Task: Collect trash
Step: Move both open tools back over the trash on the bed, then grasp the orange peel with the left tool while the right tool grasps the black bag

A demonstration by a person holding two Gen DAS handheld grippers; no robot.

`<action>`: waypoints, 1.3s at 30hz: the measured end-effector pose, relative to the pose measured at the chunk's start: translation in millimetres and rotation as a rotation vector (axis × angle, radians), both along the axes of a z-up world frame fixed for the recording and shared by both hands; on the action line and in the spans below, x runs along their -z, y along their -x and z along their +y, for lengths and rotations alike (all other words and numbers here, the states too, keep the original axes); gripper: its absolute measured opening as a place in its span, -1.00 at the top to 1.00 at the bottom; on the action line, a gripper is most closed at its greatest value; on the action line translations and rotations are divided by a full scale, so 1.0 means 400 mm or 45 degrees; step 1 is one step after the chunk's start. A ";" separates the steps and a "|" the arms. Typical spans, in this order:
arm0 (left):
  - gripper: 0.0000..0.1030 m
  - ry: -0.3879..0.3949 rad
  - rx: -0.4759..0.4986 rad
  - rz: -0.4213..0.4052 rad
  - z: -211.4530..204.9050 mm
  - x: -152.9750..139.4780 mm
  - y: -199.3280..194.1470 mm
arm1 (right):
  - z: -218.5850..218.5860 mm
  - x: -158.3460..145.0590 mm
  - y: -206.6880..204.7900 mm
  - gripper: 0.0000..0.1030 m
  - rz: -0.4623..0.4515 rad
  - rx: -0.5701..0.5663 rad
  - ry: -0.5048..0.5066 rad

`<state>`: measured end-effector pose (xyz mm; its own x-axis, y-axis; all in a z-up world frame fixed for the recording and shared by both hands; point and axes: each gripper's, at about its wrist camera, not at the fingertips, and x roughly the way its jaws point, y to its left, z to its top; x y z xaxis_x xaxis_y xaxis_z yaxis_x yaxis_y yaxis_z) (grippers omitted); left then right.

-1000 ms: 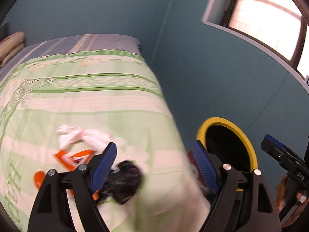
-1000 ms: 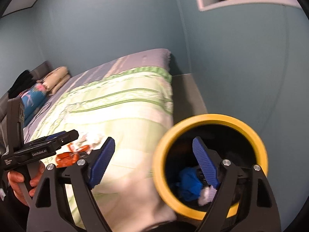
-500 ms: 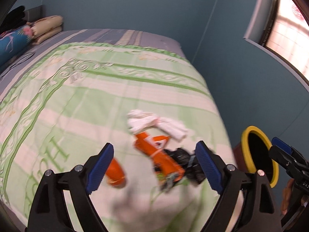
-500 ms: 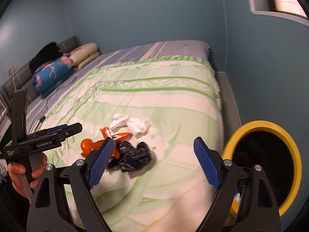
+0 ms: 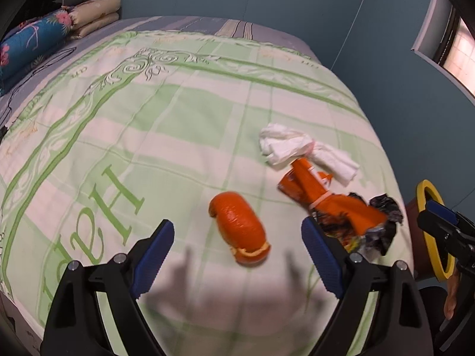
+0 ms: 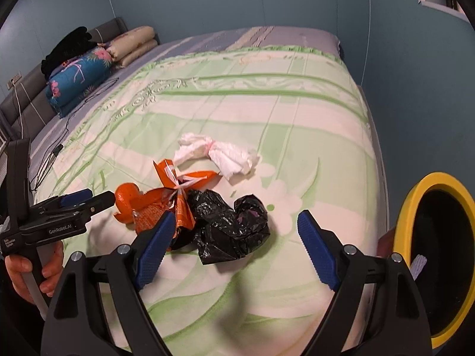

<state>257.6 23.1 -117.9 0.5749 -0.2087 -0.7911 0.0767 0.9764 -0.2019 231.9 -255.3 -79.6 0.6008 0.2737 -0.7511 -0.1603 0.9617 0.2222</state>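
Trash lies on the green bedspread: an orange peel [image 5: 240, 227], an orange snack wrapper [image 5: 323, 195], a crumpled white tissue [image 5: 299, 151] and a crumpled black plastic bag [image 6: 228, 222]. My left gripper [image 5: 237, 255] is open and empty, hovering just in front of the orange peel. My right gripper [image 6: 233, 241] is open and empty, just in front of the black bag [image 5: 383, 216]. The peel [image 6: 127, 200], wrapper [image 6: 172, 195] and tissue [image 6: 216, 154] also show in the right wrist view. A yellow-rimmed bin [image 6: 439, 255] stands beside the bed at right.
Folded bedding and a blue floral pillow [image 6: 80, 80] lie at the head of the bed, with a black cable [image 6: 56, 151] near them. Blue walls close the right side. The bin's rim [image 5: 430, 231] shows beside the bed edge.
Both grippers swung left from the bin toward the trash on the bed. The left one now faces the orange peel, the right one the black bag. Both stayed open.
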 end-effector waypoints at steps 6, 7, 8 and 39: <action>-0.63 -0.024 -0.002 0.015 0.005 0.041 -0.016 | 0.016 0.038 -0.019 -0.49 0.031 -0.008 0.017; -0.63 -0.023 -0.004 0.018 0.006 0.046 -0.020 | 0.018 0.040 -0.020 -0.49 0.031 -0.009 0.024; -0.63 -0.021 -0.005 0.021 0.006 0.048 -0.022 | 0.020 0.043 -0.022 -0.49 0.030 -0.009 0.033; 0.33 0.019 0.009 0.061 -0.037 0.097 -0.064 | 0.049 0.125 -0.068 0.29 0.125 -0.085 -0.049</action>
